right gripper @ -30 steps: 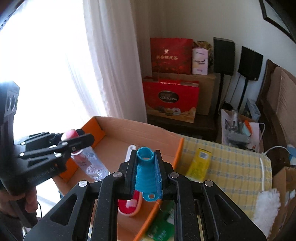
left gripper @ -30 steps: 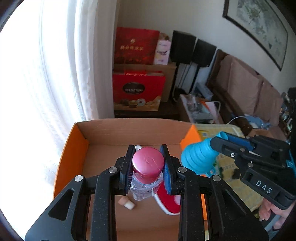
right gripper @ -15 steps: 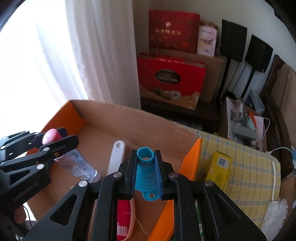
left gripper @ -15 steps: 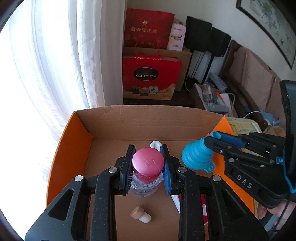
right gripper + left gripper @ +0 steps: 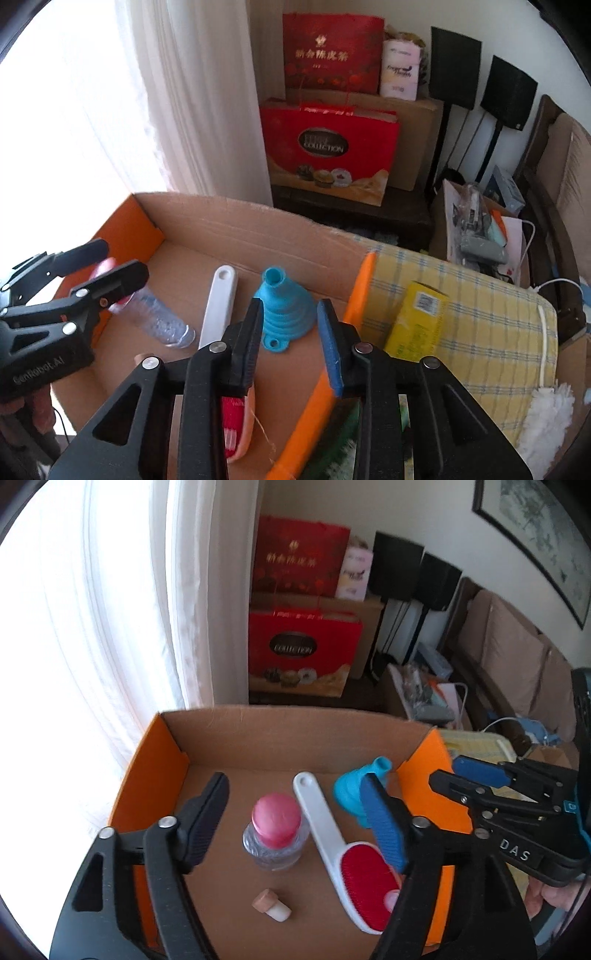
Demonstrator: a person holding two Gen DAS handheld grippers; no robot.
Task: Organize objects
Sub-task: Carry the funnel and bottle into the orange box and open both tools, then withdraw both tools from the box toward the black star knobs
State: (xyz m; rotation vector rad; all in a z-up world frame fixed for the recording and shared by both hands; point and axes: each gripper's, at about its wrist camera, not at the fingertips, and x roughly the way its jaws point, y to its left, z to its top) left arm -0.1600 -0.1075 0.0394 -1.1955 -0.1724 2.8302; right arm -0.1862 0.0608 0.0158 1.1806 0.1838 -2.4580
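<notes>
Judging by what lies in the cardboard box (image 5: 295,734), the sorting is well along — the pink-capped bottle (image 5: 275,836) and blue funnel (image 5: 286,308) sit inside beside the lint brush (image 5: 343,853) and a small cork (image 5: 271,905). Both the left claw (image 5: 295,825) and right claw (image 5: 290,341) have just been opening and stand apart, gripping nothing. Left over — the yellow packet (image 5: 415,317) and white duster (image 5: 545,424) outside the box.

Bright daylight floods through the sheer white curtain (image 5: 122,602) on my left, washing out the window behind it. Against the pale wall (image 5: 424,14) ahead, red gift bags (image 5: 328,147) lean on a brown carton (image 5: 413,129) beside two black speakers (image 5: 456,66). A framed picture (image 5: 535,528) hangs above the brown sofa (image 5: 517,664).
</notes>
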